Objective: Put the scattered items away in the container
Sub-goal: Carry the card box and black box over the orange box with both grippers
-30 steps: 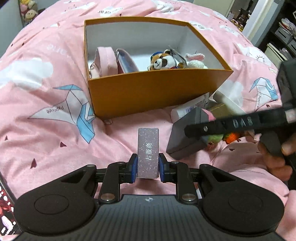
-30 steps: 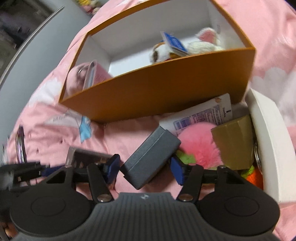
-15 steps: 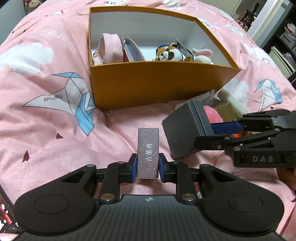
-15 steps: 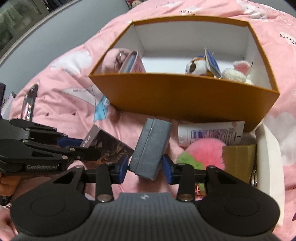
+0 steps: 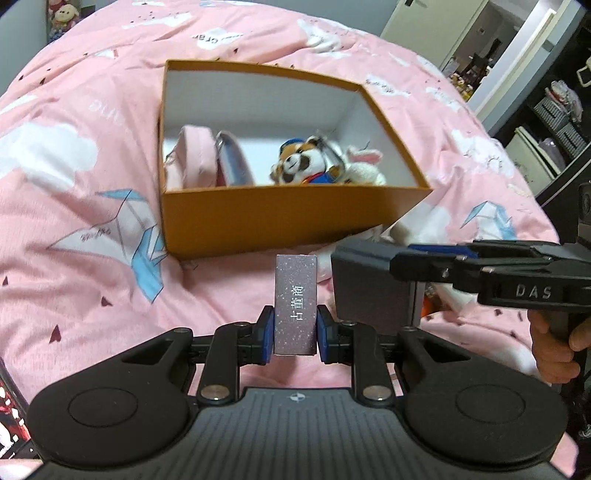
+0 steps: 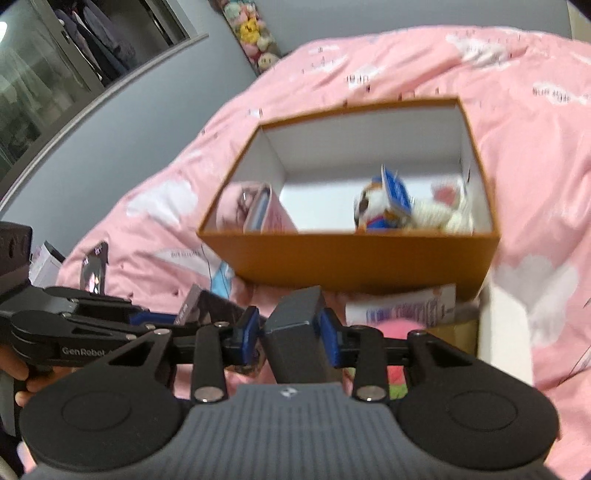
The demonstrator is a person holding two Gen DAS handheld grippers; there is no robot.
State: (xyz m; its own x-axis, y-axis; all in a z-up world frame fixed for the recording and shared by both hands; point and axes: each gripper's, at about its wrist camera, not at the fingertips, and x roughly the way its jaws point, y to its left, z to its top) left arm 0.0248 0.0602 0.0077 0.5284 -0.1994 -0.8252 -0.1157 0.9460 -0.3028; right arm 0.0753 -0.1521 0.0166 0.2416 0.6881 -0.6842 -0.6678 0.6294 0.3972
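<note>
Left fingers (image 5: 295, 334) pinching purple box (image 5: 296, 302), long axis toward orange container (image 5: 280, 225)

Pink bedspread (image 5: 85, 110) printed with white clouds and paper cranes. Grey wall (image 6: 122, 122) beyond its far edge. Row of plush toys (image 6: 255, 33) against that wall. Shelving with grey baskets (image 5: 554, 110) off the bedspread's right side.

orange box (image 5: 280, 218), pink cloud-print bedspread (image 5: 74, 155)
</note>
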